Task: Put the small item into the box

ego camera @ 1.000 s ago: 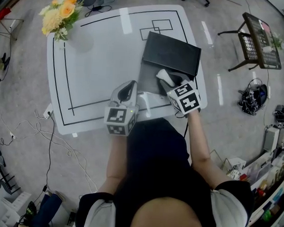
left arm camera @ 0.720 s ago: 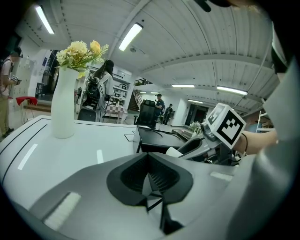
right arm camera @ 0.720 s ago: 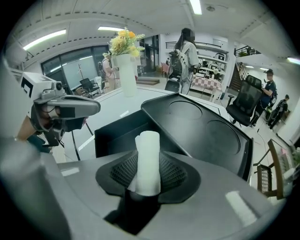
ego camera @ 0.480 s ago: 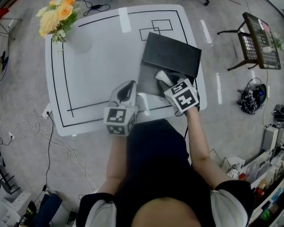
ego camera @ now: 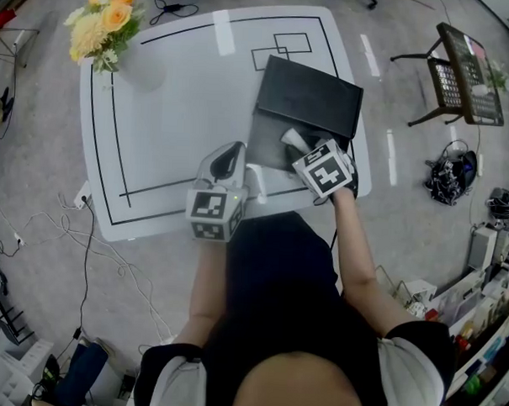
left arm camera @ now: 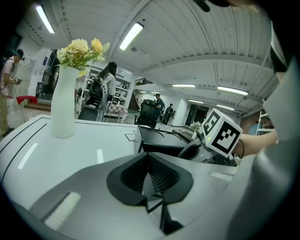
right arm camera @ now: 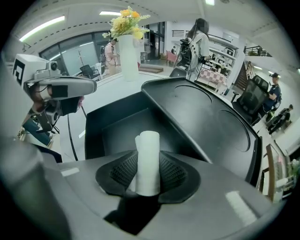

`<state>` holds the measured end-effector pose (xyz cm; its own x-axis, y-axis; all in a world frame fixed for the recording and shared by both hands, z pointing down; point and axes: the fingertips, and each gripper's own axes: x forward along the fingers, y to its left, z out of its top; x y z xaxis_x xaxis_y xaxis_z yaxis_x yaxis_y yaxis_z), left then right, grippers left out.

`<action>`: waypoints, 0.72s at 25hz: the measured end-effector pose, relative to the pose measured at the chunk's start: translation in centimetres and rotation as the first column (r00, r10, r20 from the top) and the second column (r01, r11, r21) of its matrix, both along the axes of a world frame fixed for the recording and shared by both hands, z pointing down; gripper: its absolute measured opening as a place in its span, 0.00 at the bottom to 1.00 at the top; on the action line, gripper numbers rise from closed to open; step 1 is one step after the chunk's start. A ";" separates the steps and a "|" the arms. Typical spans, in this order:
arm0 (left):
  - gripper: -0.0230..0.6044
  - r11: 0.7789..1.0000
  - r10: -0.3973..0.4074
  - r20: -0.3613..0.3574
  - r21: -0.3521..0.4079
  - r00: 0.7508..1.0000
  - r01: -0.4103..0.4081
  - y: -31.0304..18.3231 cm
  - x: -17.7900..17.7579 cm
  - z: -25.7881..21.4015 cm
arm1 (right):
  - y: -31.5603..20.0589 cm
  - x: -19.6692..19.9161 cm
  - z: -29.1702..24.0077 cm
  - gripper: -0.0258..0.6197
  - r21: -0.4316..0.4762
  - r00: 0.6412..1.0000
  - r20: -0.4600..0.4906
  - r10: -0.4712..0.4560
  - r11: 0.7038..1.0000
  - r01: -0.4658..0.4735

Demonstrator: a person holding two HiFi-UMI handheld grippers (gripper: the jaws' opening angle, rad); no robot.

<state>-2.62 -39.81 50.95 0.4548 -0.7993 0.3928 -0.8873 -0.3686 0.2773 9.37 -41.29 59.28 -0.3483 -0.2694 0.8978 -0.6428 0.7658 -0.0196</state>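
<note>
- Right gripper (right arm camera: 149, 174): jaws clamped on the small white roll (right arm camera: 149, 150). The roll stands upright between the pads, and its upper end rises well clear of them.
- Item location: the roll is held over the open tray (right arm camera: 117, 126) of the black box (ego camera: 308, 95), which lies by the right edge of the table (ego camera: 174, 110), toward the near right corner. It has not been released.
- Box condition: the lid (right arm camera: 206, 117) is swung back toward the far edge. The tray faces up and looks bare.
- Left gripper (left arm camera: 150, 180): jaws together with nothing between them. It sits at the near edge, just left of the box and apart from it.
- Step in hand, as judged: lowering the roll and letting go.
- Recommended method: bring the roll down over the middle of the tray, clear of the walls and the sloping lid. Go low before parting the jaws, since a cylinder dropped on end may topple or roll. Laying it on its side would be steadier.
- Withdrawal: lift straight up so the pads do not drag the roll out.
</note>
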 end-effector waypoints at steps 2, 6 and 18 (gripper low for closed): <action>0.05 1.000 -0.002 0.003 -0.002 1.000 0.002 0.0 -0.2 0.2 | 0.0 0.1 0.2 0.26 -0.002 1.000 -0.005 0.003 1.000 -0.003; 0.05 1.000 -0.006 0.002 -0.001 1.000 0.006 0.1 -0.3 0.2 | -0.1 0.1 0.4 0.26 -0.001 1.000 -0.009 0.008 1.000 -0.008; 0.05 1.000 -0.013 0.006 -0.009 1.000 0.013 0.5 -0.9 0.3 | -0.5 0.0 0.7 0.27 0.000 1.000 -0.003 0.031 1.000 -0.031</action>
<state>-3.47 -39.36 51.30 0.4423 -0.8016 0.4024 -0.8935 -0.3548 0.2754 9.35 -41.83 59.94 -0.3368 -0.2802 0.8989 -0.6665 0.7453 -0.0174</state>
